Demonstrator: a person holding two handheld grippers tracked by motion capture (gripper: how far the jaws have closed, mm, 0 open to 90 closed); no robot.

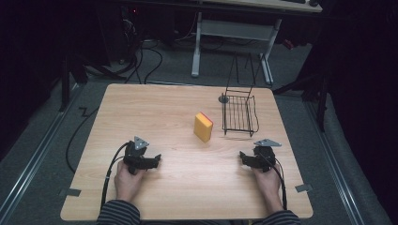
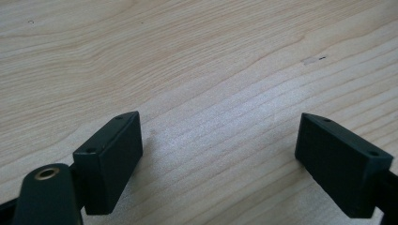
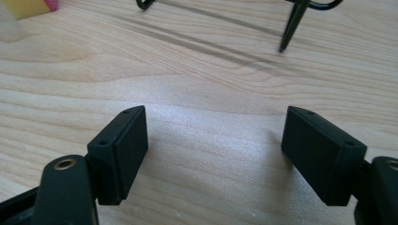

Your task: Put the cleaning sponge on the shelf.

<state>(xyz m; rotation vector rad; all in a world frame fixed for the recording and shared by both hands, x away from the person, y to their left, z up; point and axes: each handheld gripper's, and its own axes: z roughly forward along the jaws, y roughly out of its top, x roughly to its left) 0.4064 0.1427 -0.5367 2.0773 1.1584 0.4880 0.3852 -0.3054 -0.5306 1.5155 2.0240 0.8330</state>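
Mid-table – upright yellow block (image 1: 203, 127), red top

Yellow block (image 3: 28, 7) and wire rack (image 3: 300, 14) cropped by right gripper view's top edge

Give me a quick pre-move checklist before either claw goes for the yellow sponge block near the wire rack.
1. Left claw open: ok, jaws spread wide over bare wood in the left gripper view.
2. Right claw open: ok, jaws apart with nothing between them.
3. Yellow sponge block free to approach: ok, it stands on the table, apart from both claws.
4. Gap between the block and the wire rack: ok, they stand apart, rack to the block's right.
5. Rack empty: ok, nothing lies in its basket.
6. Block's softness or weight: cannot tell.
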